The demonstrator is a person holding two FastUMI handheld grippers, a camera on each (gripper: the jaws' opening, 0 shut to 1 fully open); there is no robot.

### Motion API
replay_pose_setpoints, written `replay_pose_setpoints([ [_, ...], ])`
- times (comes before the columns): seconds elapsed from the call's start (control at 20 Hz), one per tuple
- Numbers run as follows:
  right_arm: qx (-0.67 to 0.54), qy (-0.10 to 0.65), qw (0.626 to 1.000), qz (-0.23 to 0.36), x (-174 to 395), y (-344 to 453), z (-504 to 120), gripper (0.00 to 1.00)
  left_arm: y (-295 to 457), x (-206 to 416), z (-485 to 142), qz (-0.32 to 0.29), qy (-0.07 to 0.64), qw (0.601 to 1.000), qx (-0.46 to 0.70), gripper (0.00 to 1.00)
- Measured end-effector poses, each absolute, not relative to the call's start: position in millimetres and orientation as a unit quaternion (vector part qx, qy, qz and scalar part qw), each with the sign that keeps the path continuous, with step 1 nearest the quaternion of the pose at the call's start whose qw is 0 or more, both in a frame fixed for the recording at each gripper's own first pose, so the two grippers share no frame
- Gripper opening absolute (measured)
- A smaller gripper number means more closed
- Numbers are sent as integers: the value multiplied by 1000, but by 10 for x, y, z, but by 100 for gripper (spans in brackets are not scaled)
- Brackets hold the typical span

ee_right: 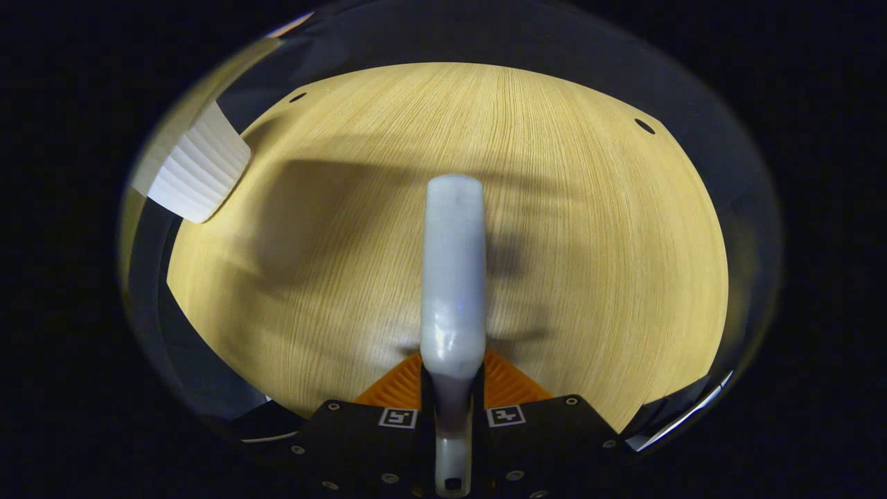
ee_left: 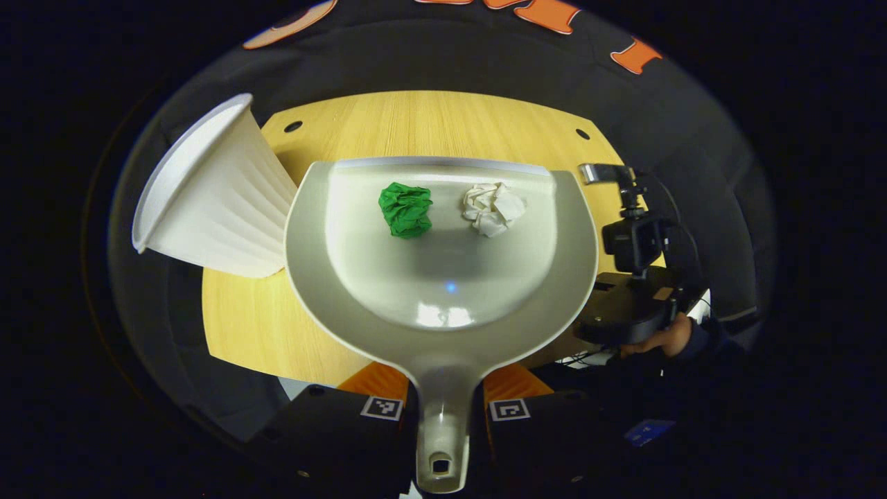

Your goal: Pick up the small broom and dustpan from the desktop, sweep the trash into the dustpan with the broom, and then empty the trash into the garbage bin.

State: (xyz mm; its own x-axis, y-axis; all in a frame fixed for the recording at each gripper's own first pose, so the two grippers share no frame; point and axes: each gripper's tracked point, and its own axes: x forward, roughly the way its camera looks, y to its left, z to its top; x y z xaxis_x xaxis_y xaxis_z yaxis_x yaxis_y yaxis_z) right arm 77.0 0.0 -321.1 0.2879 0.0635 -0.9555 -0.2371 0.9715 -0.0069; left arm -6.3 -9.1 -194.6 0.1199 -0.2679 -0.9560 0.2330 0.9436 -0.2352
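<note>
Wooden tabletop [ee_right: 589,229], two holes [ee_left: 293,127] near far edge.

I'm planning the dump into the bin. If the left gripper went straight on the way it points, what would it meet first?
Probably the booth wall beyond the desktop. The left gripper holds the dustpan pointing ahead over it, while the white bin sits off to the left. Depth is unclear.
</note>
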Motion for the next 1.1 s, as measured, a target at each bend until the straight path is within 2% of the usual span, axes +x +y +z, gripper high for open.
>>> replay_pose_setpoints([
  [0.2,-71,587,801,95,742,-11,-3205,22,47,52,-1358,-174,632,754,-24,31],
  [0.3,-67,589,800,96,728,-14,-3215,22,279,171,-1179,-158,626,763,-26,31],
  [0.55,-58,592,799,87,716,-22,-3206,22,1248,541,-965,-79,605,791,-37,31],
  [0.75,-59,595,798,78,740,4,-3214,22,2094,703,-1059,-17,606,795,-25,31],
  [0.9,-62,597,797,69,766,20,-3220,22,2625,851,-1108,10,615,788,39,31],
  [1.1,-58,596,799,60,807,47,-3194,25,2938,889,-1023,7,630,759,163,31],
])
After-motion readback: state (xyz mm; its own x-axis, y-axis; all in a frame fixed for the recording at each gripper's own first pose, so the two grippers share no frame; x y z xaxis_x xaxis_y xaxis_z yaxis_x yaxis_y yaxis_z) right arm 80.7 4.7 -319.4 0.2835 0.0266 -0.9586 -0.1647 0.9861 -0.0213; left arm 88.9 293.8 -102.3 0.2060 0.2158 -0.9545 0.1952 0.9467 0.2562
